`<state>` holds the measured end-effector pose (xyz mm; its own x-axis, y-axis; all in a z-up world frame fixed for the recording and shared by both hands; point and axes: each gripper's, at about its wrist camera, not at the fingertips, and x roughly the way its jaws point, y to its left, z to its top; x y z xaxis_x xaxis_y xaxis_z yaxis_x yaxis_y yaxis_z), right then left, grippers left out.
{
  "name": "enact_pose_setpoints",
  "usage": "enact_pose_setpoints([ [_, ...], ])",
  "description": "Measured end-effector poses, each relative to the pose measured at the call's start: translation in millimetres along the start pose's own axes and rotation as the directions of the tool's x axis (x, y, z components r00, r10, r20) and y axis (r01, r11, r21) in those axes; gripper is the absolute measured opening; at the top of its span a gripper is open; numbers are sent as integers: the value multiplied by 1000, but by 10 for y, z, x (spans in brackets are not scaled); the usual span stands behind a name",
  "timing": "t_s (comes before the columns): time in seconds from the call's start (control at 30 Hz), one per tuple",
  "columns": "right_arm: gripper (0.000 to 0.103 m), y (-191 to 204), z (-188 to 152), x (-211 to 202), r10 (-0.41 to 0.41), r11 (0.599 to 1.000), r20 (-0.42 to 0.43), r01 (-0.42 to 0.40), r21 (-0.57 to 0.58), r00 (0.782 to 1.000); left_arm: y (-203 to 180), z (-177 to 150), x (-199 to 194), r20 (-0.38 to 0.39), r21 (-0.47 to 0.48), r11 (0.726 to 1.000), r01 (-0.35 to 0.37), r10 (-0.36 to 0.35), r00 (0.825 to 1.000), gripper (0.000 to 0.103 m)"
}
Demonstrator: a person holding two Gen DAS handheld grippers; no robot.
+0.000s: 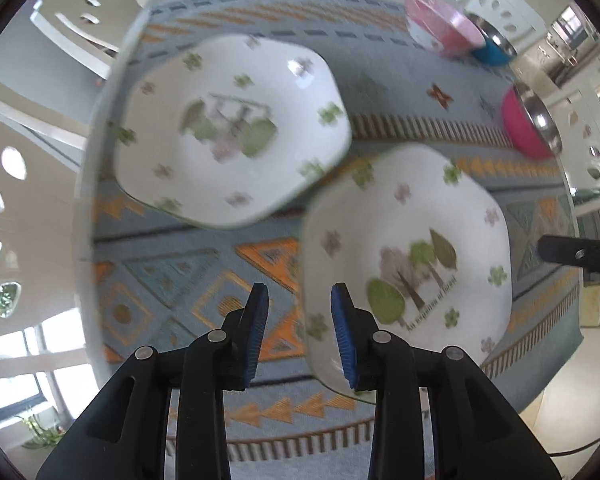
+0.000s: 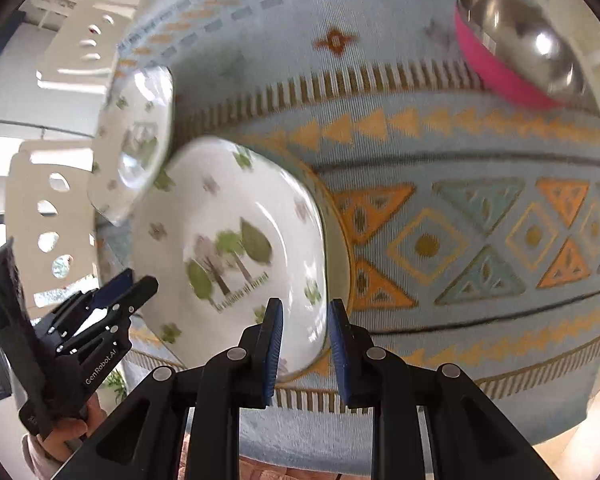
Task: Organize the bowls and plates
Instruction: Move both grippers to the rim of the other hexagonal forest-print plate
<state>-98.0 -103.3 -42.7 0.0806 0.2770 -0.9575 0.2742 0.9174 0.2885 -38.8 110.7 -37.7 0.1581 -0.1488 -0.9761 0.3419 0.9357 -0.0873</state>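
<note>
Left wrist view: the left gripper (image 1: 298, 292) points steeply down with its blue pads (image 1: 256, 328) parted. Patterned cloth shows through the gap, and the pads press on nothing. The left rim of the near plate (image 1: 408, 248) runs between the two fingers in this picture. In the right wrist view the same gripper (image 2: 136, 280) sits just off that plate's left edge, and a hand (image 2: 72, 432) holds it from below.

The right gripper (image 2: 304, 308) also points down, its jaws drawn close and clamped on the near plate (image 2: 236, 240) at its lower right rim. One pad lies over the white inner face and the other outside the edge. This plate is white and squarish, printed with trees and small clover marks. It looks sharp while the cloth around it is smeared.

Its upper left corner overlaps the far plate (image 1: 232, 132), a matching plate lying on the tablecloth (image 1: 180, 272) near the table's left edge. Well apart, along the far right of the table, stand a pale pink bowl (image 1: 440, 28), a blue bowl (image 1: 496, 48) with a steel lining just beside it, and a magenta bowl (image 1: 528, 124), also steel inside. Cream chairs (image 1: 4, 168) with oval cut-outs stand past the table's left side
</note>
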Motion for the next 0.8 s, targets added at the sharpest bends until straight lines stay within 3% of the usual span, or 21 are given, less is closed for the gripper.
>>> enact_pose_setpoints([
  [0.37,22,339,467,-269,58,998,100,-54,-38,993,566,423,-159,69,-111,994,-10,18,997,30],
  [0.8,22,809,1073,-1,109,988,73,-100,-121,991,1121,869,-33,71,-188,982,-17,31,997,30],
])
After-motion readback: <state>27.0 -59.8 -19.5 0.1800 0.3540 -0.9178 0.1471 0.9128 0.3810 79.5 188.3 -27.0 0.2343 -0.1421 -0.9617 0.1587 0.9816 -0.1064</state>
